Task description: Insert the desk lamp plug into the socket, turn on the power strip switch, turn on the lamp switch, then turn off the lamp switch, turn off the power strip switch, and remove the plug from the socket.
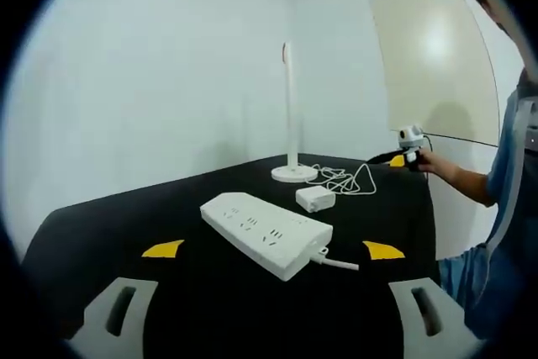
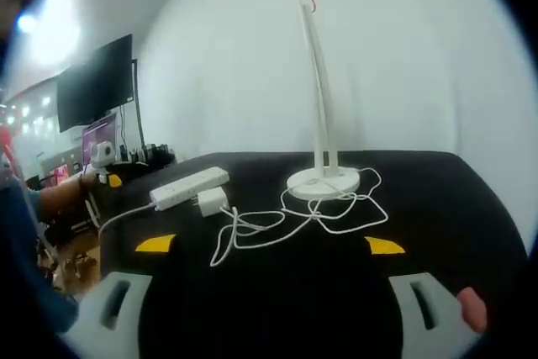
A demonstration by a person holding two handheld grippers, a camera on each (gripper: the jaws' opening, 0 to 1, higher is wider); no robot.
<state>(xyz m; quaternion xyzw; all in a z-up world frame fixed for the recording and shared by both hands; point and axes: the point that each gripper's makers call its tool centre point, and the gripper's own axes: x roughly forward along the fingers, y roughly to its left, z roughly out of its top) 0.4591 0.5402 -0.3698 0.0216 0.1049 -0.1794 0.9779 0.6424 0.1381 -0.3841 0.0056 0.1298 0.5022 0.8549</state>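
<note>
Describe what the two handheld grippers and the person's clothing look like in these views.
Each gripper has two pale grey jaws with a slot cut through each and yellow tips, seen on the left gripper and the right gripper. Seen from the left gripper view, the right gripper also shows a black and yellow body. The person wears a blue sleeve.

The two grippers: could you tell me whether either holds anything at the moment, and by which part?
Nothing is held: the left gripper and right gripper both stand open over the table.
</note>
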